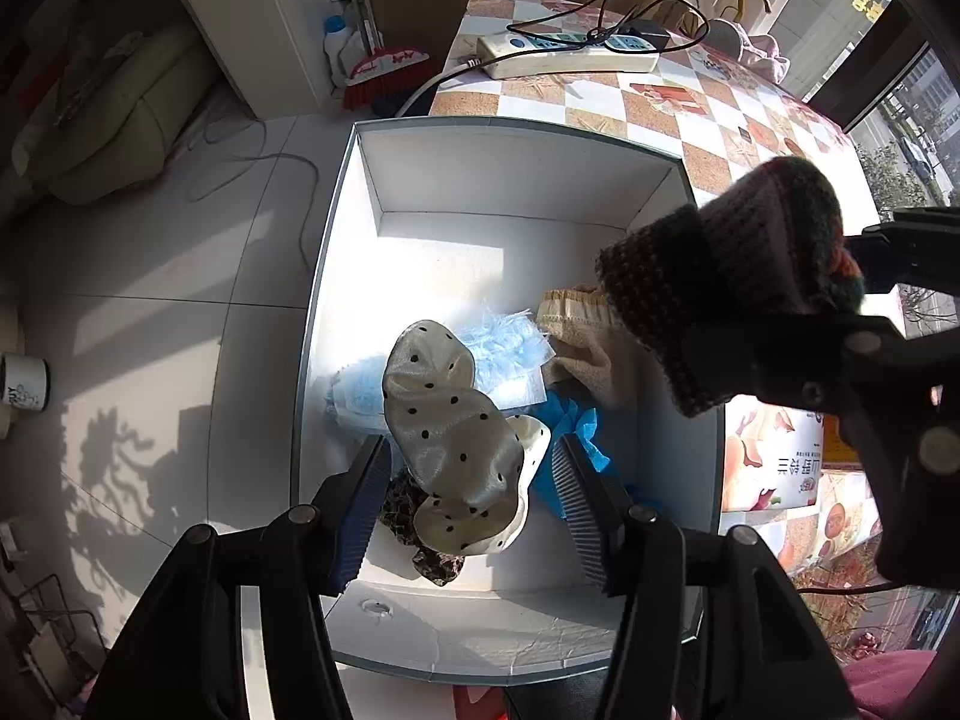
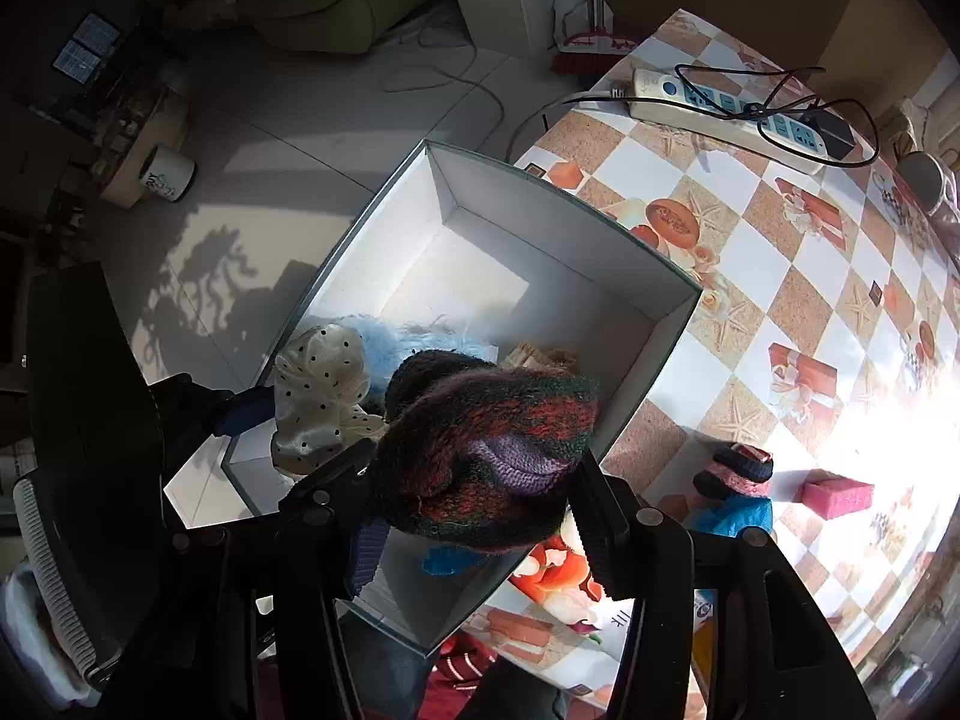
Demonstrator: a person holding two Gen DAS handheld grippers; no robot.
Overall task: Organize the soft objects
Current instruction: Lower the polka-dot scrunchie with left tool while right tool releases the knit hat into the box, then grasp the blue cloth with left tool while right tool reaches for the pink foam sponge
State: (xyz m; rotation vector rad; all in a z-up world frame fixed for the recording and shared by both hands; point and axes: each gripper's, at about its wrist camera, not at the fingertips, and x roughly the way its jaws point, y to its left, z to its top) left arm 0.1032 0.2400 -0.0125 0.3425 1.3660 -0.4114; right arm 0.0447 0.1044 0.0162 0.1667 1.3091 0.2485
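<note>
A white box (image 1: pixel 480 180) (image 2: pixel 600 252) stands at the table's edge. In it lie a cream polka-dot cloth (image 1: pixel 447 420) (image 2: pixel 318 384), a pale blue fluffy item (image 1: pixel 510 348), a beige cloth (image 1: pixel 585 342) and a blue glove (image 1: pixel 570 438). My left gripper (image 1: pixel 471 504) is open above the box, its fingers either side of the polka-dot cloth. My right gripper (image 2: pixel 480 516) is shut on a dark red, green and purple knitted hat (image 2: pixel 486 450) (image 1: pixel 738 276), held over the box's right side.
On the checked tablecloth (image 2: pixel 750 276) lie a power strip (image 1: pixel 564 54) (image 2: pixel 732 114) with cables, a small knitted item (image 2: pixel 735 471), a blue cloth (image 2: pixel 735 516) and a pink sponge (image 2: pixel 837 495). A mug (image 2: pixel 168 171) and a red broom (image 1: pixel 384 75) stand on the tiled floor.
</note>
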